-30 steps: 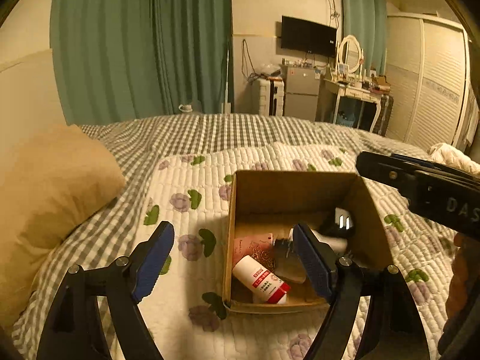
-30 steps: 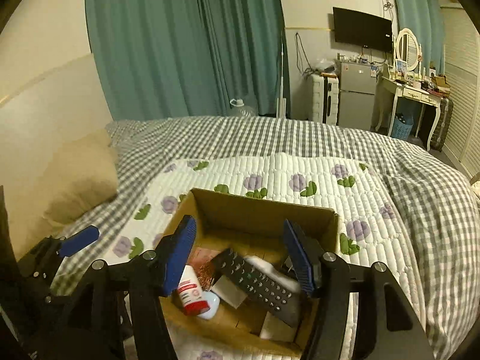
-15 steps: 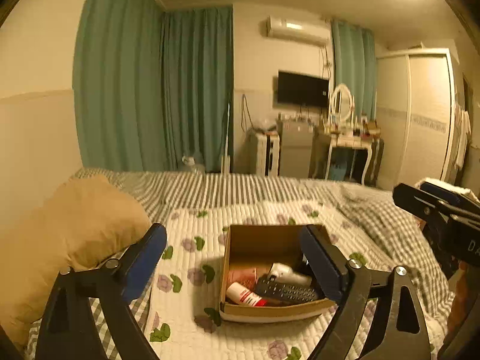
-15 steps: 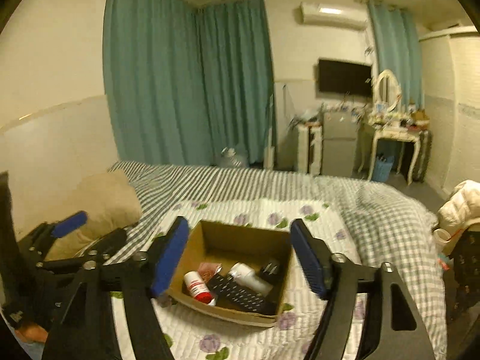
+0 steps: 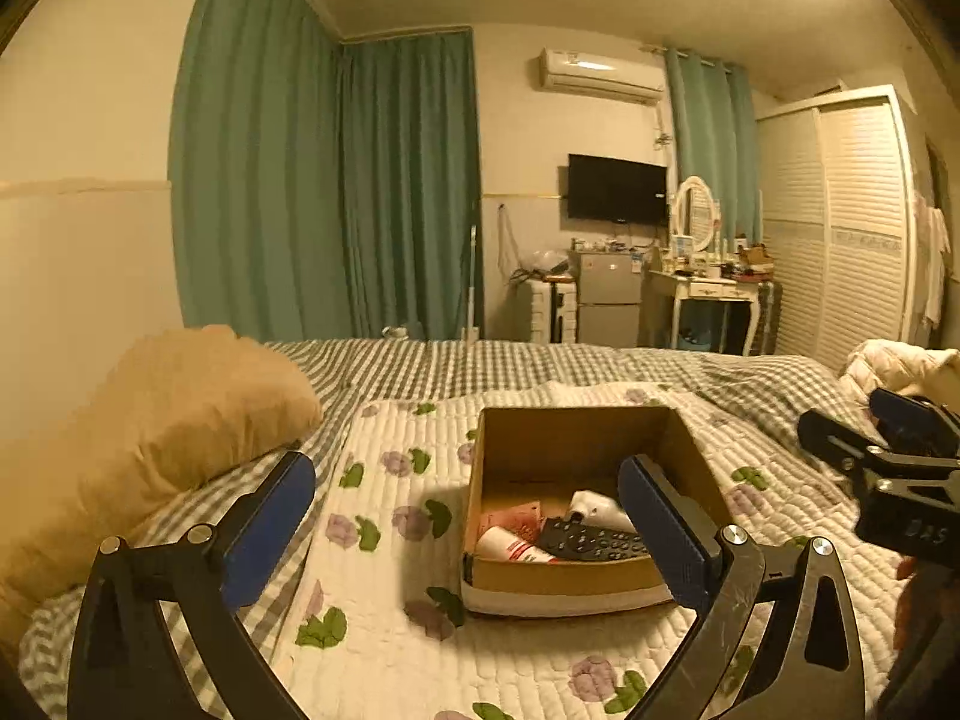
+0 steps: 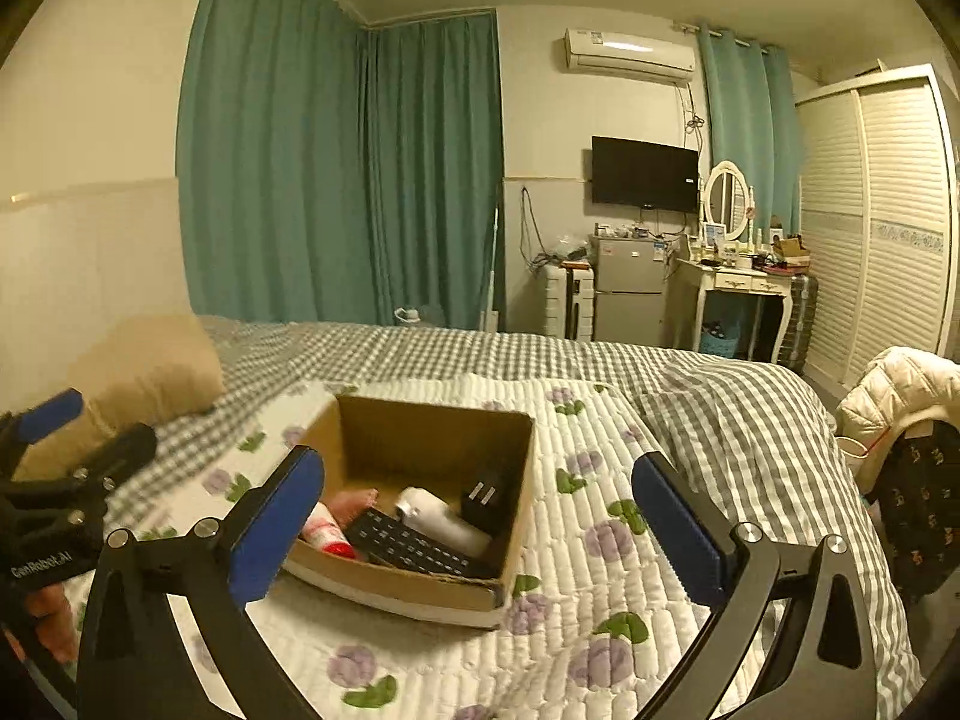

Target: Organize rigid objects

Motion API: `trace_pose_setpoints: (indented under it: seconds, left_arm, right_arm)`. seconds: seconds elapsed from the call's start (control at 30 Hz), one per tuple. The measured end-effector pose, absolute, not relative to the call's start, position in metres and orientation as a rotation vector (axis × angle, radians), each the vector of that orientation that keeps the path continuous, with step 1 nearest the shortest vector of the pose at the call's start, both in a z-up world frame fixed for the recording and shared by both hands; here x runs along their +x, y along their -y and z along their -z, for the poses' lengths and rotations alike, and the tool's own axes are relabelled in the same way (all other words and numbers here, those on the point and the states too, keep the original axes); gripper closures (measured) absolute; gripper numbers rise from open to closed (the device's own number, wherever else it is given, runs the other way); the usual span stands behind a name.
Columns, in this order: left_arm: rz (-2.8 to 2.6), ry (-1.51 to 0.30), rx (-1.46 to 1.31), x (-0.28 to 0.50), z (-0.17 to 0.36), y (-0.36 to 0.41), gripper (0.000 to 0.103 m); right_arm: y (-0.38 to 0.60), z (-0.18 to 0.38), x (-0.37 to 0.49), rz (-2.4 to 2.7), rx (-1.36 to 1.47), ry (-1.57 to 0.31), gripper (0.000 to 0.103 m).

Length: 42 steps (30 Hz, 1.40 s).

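Bed: a grey-and-white checked cover (image 6: 456, 354) spreads across the whole mattress, with a white quilted pad (image 5: 384, 618) printed with purple flowers and green leaves laid over its near part.
Box: an open cardboard box (image 6: 432, 438) sits on the quilted pad, its near wall low and its far wall tall.
Box contents: a black remote (image 6: 414, 546) lies flat toward the near wall; a white bottle (image 6: 441, 519) lies on its side just behind it; a red-and-white tube (image 6: 324, 531) rests at the left wall; a black plug adapter (image 6: 486, 498) stands in the far right corner; a pinkish packet (image 5: 510, 519) lies on the floor of the box behind the tube.
Left tool (image 5: 468, 516): fingers spread wide apart, holding nothing, raised above the pad in front of the box.
Right tool (image 6: 480, 528): fingers spread wide apart, holding nothing, raised in front of the box on its near right side.
Pillow: a tan pillow (image 5: 168, 420) lies on the left of the bed, well apart from the box.
Room: teal curtains (image 6: 336, 180) cover the far left corner; a wall television (image 6: 645, 174), an air conditioner (image 6: 630, 54), a small fridge (image 6: 627, 294), a white dressing table (image 6: 738, 288) with oval mirror, and a louvred wardrobe (image 6: 876, 228) fill the far wall and right side.
Edges: the right edge of the bed drops off beside a chair with a white jacket (image 6: 900, 390).
Open room: bare quilted pad surrounds the box on the left, front and right.
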<state>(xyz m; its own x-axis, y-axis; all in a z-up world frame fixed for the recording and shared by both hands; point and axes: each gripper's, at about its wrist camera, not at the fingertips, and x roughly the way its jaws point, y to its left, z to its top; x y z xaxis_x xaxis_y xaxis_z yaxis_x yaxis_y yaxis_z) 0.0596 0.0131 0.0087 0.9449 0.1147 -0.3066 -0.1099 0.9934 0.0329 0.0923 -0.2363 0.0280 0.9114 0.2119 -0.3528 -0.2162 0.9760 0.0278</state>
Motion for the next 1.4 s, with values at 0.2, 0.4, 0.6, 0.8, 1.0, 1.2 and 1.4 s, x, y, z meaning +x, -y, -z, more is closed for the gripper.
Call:
trace_pose_setpoints:
  seconds: [0.2, 0.4, 0.6, 0.8, 1.0, 1.2, 1.4]
  left_arm:
    - [-0.088, -0.366, 0.001, 0.065, 0.007, -0.012, 0.000]
    - [-0.075, -0.381, 0.003, 0.066, 0.008, -0.010, 0.000]
    - [-0.078, -0.396, -0.010, 0.066, 0.011, -0.012, 0.000]
    - [-0.075, -0.399, 0.000, 0.065, 0.010, -0.011, 0.000]
    - [-0.076, -0.402, 0.001, 0.066, 0.009, -0.011, 0.000]
    - [-0.079, -0.416, -0.002, 0.067, 0.010, -0.012, 0.000]
    - [-0.083, -0.428, 0.004, 0.067, 0.012, -0.011, 0.000]
  right_arm:
    - [0.236, -0.017, 0.094, -0.235, -0.021, -0.386, 0.000]
    - [0.236, -0.010, 0.099, -0.234, -0.019, -0.411, 0.000]
    - [0.238, -0.004, 0.102, -0.231, -0.005, -0.433, 0.000]
    - [0.236, -0.004, 0.103, -0.228, -0.011, -0.438, 0.000]
    - [0.237, -0.003, 0.102, -0.223, -0.011, -0.437, 0.000]
    - [0.238, -0.003, 0.102, -0.217, -0.011, -0.437, 0.000]
    - [0.239, -0.005, 0.101, -0.211, -0.009, -0.437, 0.000]
